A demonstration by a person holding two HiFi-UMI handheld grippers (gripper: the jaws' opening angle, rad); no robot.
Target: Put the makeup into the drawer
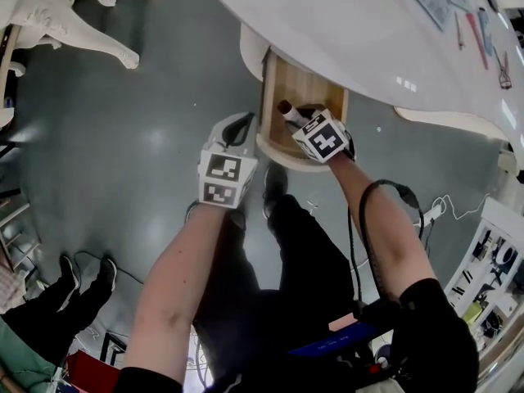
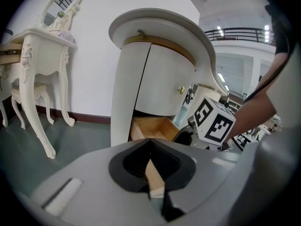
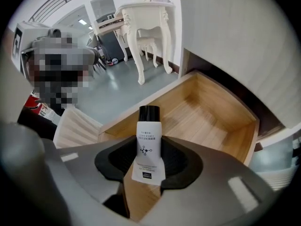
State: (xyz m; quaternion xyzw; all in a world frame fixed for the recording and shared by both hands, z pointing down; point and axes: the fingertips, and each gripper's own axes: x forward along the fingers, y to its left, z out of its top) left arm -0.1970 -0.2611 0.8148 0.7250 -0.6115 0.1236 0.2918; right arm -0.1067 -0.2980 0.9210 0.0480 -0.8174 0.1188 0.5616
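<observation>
A white makeup tube (image 3: 149,147) with a black cap is clamped between the pads of my right gripper (image 3: 149,160), cap pointing away. It hangs over the open wooden drawer (image 3: 211,121), whose floor looks bare. In the head view the drawer (image 1: 288,80) juts out from under the white vanity top (image 1: 344,23). The right gripper (image 1: 301,119) points steeply down into it with the tube (image 1: 286,110). My left gripper (image 1: 243,121) hovers just left of the drawer's front, its fingertips together and nothing between them. In the left gripper view the drawer (image 2: 153,127) lies ahead of that gripper (image 2: 151,147).
Small items lie on the vanity top at the far right (image 1: 483,23). An ornate white table (image 1: 82,23) stands at the upper left. Another person's shoes (image 1: 86,275) are on the grey floor at the lower left. A cable (image 1: 381,191) runs along my right arm.
</observation>
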